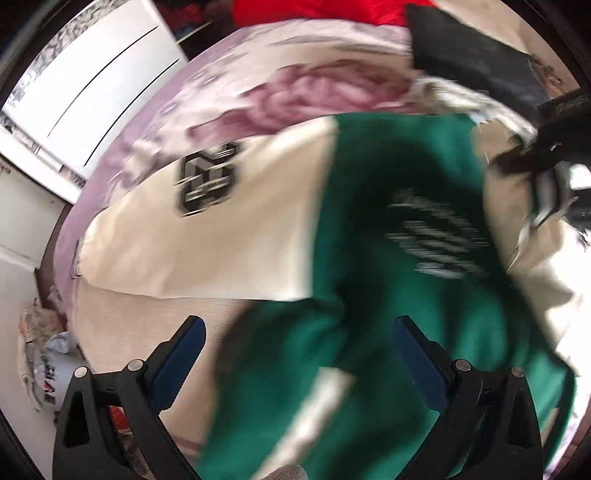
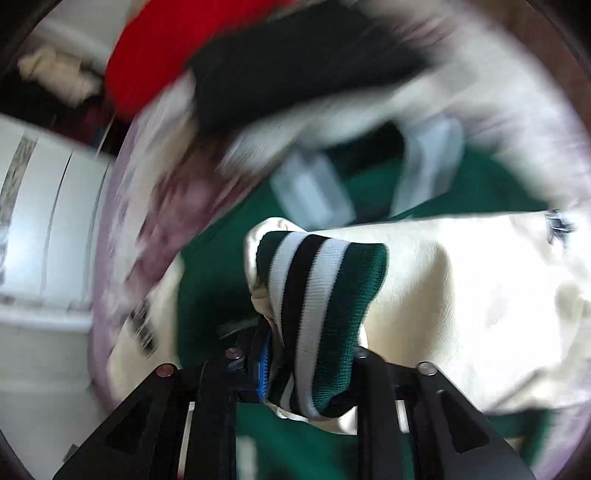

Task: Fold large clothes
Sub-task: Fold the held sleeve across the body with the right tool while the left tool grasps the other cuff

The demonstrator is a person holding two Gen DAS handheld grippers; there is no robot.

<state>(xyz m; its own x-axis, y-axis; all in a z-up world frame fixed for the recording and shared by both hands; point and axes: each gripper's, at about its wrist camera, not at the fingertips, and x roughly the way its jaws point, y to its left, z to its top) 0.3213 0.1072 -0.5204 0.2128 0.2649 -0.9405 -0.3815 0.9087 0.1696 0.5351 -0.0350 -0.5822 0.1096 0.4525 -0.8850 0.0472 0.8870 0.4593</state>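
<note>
A green jacket (image 1: pixel 406 240) with cream sleeves (image 1: pixel 221 240) lies spread on a bed, blurred by motion. One sleeve carries a black and white patch (image 1: pixel 208 181). My left gripper (image 1: pixel 299 325) hangs over the jacket, open, with nothing pinched between its blue pads. In the right wrist view my right gripper (image 2: pixel 312 343) is shut on the green, white and black striped cuff (image 2: pixel 317 295) of a cream sleeve (image 2: pixel 461 295), which is lifted above the green body (image 2: pixel 214 277). A black tool at the right edge of the left wrist view (image 1: pixel 546 155) looks like the right gripper.
A pink and purple flowered bedsheet (image 1: pixel 314 92) lies under the jacket. Red cloth (image 1: pixel 314 11) and a black garment (image 1: pixel 461 55) lie at the far side. A white cabinet (image 1: pixel 92 85) stands beside the bed on the left, with clutter (image 1: pixel 40 362) on the floor.
</note>
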